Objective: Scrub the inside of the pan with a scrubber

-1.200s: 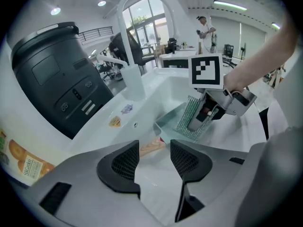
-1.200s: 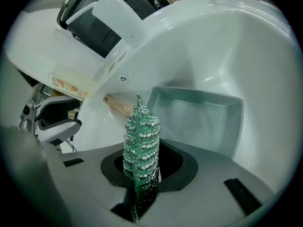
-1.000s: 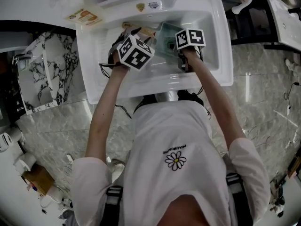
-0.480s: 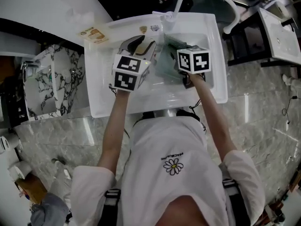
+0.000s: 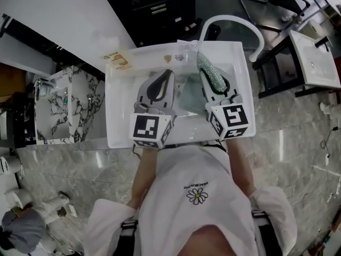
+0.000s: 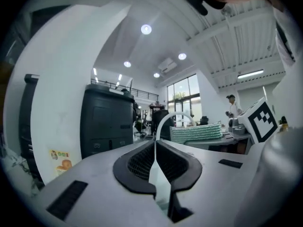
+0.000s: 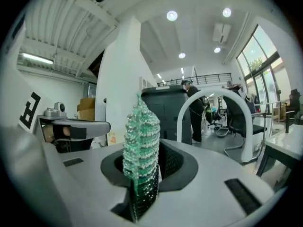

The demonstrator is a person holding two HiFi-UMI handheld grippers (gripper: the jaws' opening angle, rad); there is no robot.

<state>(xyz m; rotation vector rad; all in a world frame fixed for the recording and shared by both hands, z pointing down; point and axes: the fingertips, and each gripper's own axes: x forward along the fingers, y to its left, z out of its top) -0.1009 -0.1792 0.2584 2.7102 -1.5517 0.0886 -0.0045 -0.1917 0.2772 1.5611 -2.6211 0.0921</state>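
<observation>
- Green mesh scrubber point(image 7: 141, 145) was clamped in the jaws of the right gripper point(image 7: 149, 162). Its long axis ran along them and poked past their tips toward the back of the sink point(image 5: 120, 122).
- The left gripper point(image 6: 155, 150) hung beside it over the sink's left half. Its jaws had just been closing and met with nothing between them.
- The pan point(image 5: 187, 94) was hard to make out. It seemed to lie low in the sink, between and beneath the two grippers, well apart from both.
- Both grippers pointed level toward the sink's back, so the pan lay below the jaws, not ahead of them. The right gripper would likely have to tip down to bring the scrubber inside it.
- The left gripper looked about as near and was free to steady the pan.
- The arched faucet point(image 5: 234, 23) rose from the sink's back edge, just beyond the scrubber's tip, and could get in the way.
- A sticker point(image 5: 120, 61) sat on the sink's back-left rim, clear of the work.
</observation>
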